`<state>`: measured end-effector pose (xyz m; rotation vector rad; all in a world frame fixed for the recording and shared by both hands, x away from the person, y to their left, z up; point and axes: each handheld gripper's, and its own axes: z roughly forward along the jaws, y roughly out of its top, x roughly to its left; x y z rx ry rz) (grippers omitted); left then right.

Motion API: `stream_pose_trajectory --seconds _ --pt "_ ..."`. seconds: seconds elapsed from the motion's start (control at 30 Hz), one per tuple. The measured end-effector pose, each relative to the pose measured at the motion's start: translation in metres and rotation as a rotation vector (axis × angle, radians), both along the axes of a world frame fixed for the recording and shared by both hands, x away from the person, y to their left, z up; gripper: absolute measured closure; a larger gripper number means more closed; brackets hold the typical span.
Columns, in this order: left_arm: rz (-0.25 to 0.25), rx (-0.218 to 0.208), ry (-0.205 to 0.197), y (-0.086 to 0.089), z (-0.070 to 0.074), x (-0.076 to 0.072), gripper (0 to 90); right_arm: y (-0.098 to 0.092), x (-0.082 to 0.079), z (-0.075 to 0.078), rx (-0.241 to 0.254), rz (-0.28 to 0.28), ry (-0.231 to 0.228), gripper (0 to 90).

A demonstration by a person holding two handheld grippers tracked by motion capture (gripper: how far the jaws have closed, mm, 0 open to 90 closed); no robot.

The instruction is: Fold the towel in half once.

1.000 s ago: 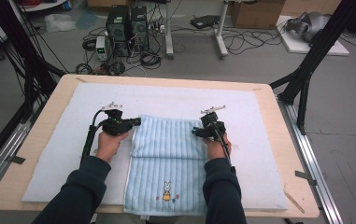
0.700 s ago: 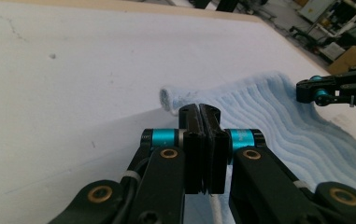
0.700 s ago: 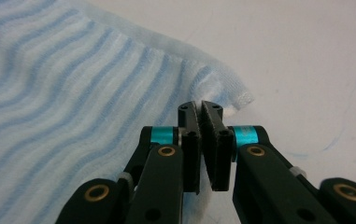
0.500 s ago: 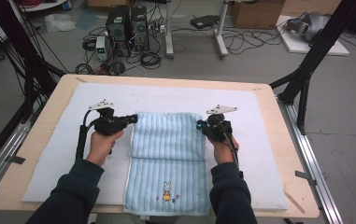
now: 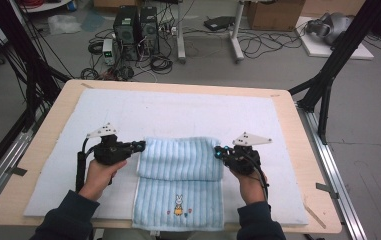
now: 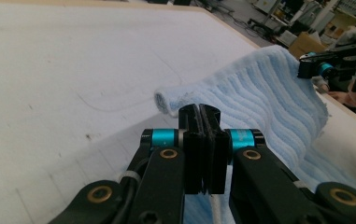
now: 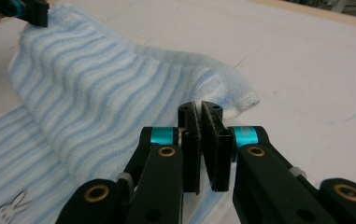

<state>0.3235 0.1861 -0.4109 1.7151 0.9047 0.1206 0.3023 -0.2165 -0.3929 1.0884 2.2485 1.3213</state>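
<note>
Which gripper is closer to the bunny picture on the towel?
Right, though only slightly. The right gripper sits up-right of the bunny picture on the towel; the left gripper is up-left, farther off.

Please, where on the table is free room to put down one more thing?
The white mat is bare beyond the blue towel, up to the far table edge. Narrow strips lie outside the left gripper and the right gripper. The middle near edge is crowded.

Left tongs (image 5: 139,146) and right tongs (image 5: 218,151) clamped shut, pointing inward.
</note>
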Motion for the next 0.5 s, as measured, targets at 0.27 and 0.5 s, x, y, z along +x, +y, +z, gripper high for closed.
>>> stream_pose_trajectory --seconds 0.27,0.5 --pt "-0.053 0.058 0.022 -0.004 -0.017 -0.022 87.7 -0.002 -0.031 -0.014 -0.025 0.039 0.054 86.2" --pt "-0.084 0.114 0.058 -0.004 -0.032 -0.033 87.6 -0.006 -0.047 -0.034 -0.054 0.044 0.112 86.2"
